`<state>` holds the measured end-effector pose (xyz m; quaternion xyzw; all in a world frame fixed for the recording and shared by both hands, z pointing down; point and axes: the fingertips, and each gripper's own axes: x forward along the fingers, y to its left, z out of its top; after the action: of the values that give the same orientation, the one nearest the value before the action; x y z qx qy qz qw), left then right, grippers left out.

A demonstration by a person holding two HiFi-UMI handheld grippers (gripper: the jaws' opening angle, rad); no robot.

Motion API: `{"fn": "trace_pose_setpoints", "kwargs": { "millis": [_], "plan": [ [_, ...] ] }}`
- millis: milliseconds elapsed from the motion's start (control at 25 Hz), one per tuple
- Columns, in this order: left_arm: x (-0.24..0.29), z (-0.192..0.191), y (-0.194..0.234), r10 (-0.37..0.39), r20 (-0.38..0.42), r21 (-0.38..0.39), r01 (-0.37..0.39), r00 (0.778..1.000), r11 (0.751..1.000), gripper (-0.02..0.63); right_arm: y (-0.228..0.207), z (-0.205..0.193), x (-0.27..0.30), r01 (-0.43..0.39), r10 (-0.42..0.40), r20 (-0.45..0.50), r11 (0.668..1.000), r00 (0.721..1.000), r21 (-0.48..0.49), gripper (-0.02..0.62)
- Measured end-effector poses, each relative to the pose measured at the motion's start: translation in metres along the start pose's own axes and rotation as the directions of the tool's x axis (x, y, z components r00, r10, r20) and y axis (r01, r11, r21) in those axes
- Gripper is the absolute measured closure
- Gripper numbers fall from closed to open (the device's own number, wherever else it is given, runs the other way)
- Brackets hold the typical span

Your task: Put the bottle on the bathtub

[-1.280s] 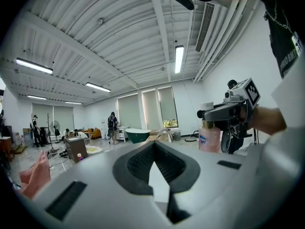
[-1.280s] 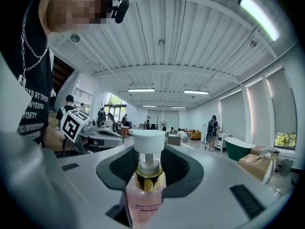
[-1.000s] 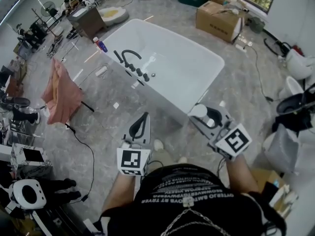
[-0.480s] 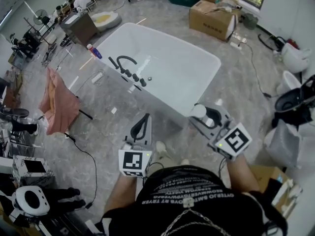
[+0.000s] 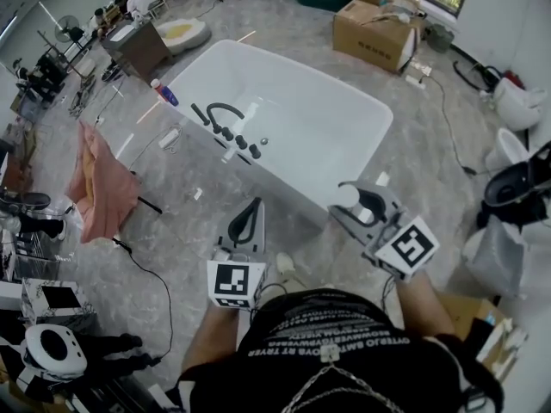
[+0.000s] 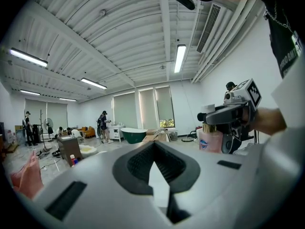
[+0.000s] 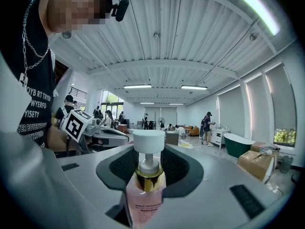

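Right gripper (image 5: 343,200) is clamped on the pink pump bottle (image 7: 145,194), holding it upright just short of the white bathtub (image 5: 318,119)'s near end, and the left gripper (image 5: 252,206) beside it is empty, jaws pressed together.

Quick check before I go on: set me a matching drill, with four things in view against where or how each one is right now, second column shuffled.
Things:
1. bottle
2. left gripper
3. pink cloth
4. cardboard box

Place or state:
A. jaws together, nothing between them
B. on the floor beyond the far side of the bathtub
C. clamped in the jaws of the right gripper
D. draped to the left of the bathtub in the head view

Pairs: 1-C, 2-A, 3-D, 4-B
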<state>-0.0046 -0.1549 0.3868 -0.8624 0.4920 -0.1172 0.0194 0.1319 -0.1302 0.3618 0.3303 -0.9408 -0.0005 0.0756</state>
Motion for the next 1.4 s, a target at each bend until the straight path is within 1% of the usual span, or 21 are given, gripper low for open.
{"fn": "trace_pose_setpoints", "kwargs": {
  "millis": [200,440,680,840,920,1040,1280,1400],
  "plan": [
    [0.02,-0.003,0.038,0.009,-0.007,-0.008,-0.009,1.0,1.0,0.603,-0.015,0.007,0.038,-0.007,0.007,-0.003,1.0,1.0,-0.008,0.454],
    [0.044,-0.004,0.075,0.002,-0.003,-0.01,-0.002,1.0,1.0,0.603,-0.03,0.012,0.081,-0.012,0.012,-0.002,1.0,1.0,-0.013,0.453],
    [0.066,-0.005,0.104,-0.01,-0.005,-0.021,0.01,1.0,1.0,0.603,-0.046,0.014,0.114,-0.009,0.009,-0.009,1.0,1.0,-0.007,0.454],
    [0.079,-0.003,0.127,-0.019,-0.004,-0.017,0.019,1.0,1.0,0.603,-0.057,0.018,0.137,-0.003,0.003,0.006,1.0,1.0,0.003,0.454],
    [0.085,-0.005,0.136,-0.023,-0.002,-0.03,0.023,1.0,0.999,0.603,-0.062,0.019,0.148,0.003,-0.003,0.008,1.0,1.0,0.005,0.454],
    [0.092,-0.011,0.148,-0.045,-0.007,-0.02,0.044,0.999,0.999,0.603,-0.065,0.02,0.163,0.017,-0.017,0.017,1.0,1.0,0.01,0.454],
    [0.107,-0.014,0.167,-0.081,-0.002,-0.049,0.081,0.997,0.995,0.603,-0.074,0.015,0.189,0.063,-0.064,0.023,0.997,0.998,0.035,0.454],
    [0.117,-0.017,0.178,-0.095,-0.001,-0.049,0.094,0.996,0.994,0.603,-0.078,0.012,0.199,0.092,-0.092,0.015,0.995,0.996,0.05,0.454]
  ]
}}
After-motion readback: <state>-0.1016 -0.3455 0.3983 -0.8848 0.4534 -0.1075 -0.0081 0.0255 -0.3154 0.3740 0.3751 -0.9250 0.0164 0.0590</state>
